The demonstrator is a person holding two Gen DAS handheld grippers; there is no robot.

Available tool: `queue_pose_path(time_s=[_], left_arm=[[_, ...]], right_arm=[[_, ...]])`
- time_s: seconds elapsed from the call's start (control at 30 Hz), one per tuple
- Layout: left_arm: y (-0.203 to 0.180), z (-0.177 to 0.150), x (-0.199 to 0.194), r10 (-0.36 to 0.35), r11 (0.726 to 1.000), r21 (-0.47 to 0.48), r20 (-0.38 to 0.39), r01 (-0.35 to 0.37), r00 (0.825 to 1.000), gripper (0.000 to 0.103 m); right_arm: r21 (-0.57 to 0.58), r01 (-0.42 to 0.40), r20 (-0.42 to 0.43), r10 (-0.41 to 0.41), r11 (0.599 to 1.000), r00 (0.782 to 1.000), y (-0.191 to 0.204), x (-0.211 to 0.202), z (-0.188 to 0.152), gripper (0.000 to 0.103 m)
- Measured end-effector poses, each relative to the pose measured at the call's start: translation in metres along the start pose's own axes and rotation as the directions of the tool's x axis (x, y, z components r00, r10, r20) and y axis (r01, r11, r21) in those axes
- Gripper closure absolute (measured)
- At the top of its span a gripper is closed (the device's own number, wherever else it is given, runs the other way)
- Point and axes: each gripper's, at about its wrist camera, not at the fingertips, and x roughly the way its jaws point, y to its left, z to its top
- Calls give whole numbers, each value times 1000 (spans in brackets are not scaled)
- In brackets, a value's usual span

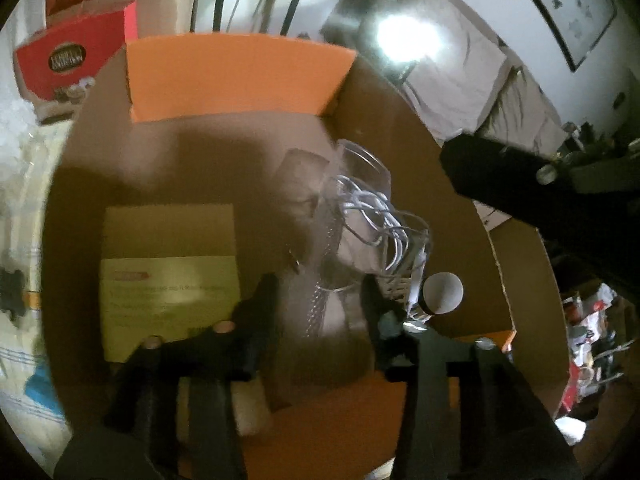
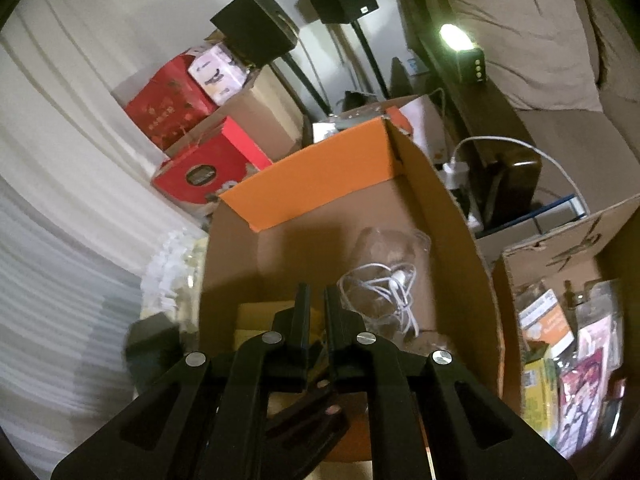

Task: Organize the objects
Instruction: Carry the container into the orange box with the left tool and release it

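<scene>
L gripper point(image 1: 320, 292) is down inside the cardboard box point(image 1: 400, 128), fingers spread apart w/ nothing pinched. The clear bag w/ white cable point(image 1: 368, 220) lies directly ahead of and between those fingers, on the box floor toward the right wall. No pad contact that I can see; bag plastic runs down into the gap. Bag's long axis runs roughly away from the L gripper, in line w/ the fingers, cable bunched at the far-right part. A round grey-topped thing point(image 1: 442, 294) sits just beside the right finger; can't tell what it is. Yellow-labelled flat box point(image 1: 168, 276) lies left of the gripper, apart from the bag.

R gripper point(image 2: 316, 304) hangs over the near edge of the same box, fingers pressed nearly together, nothing between them. From that view the cable bag point(image 2: 384, 280) is ahead & to the right of its tips.

Judgement: L is the nearer hand & already straddles the bag. A second box w/ packets point(image 2: 560, 328) sits to the right
</scene>
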Motion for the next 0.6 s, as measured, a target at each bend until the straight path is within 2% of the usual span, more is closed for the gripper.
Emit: queue_pose_path(time_s=[0.17,0.3,0.37,0.5,0.53,0.6], left_arm=[[0,1,-21,-11,1000,10,28,10,1000,43],[4,3,-44,1,999,40,73,-4,997,35],[9,4,-57,11,998,56,102,-16,995,24],[10,6,-73,63,993,89,158,-78,985,10],[13,7,-78,79,992,88,172,-95,982,9],[18,7,-85,84,992,80,181,-100,980,6]], right_arm=[[-10,36,16,-36,999,999,-4,-2,-6,94],[-11,48,26,-48,999,998,-7,-4,-9,86],[-18,68,35,-67,998,997,-7,-6,-11,80],[-48,114,61,-111,992,992,-3,-10,-17,53],[-62,129,66,-125,990,990,-1,-10,-19,48],[-75,136,63,-132,988,989,1,-9,-21,46]])
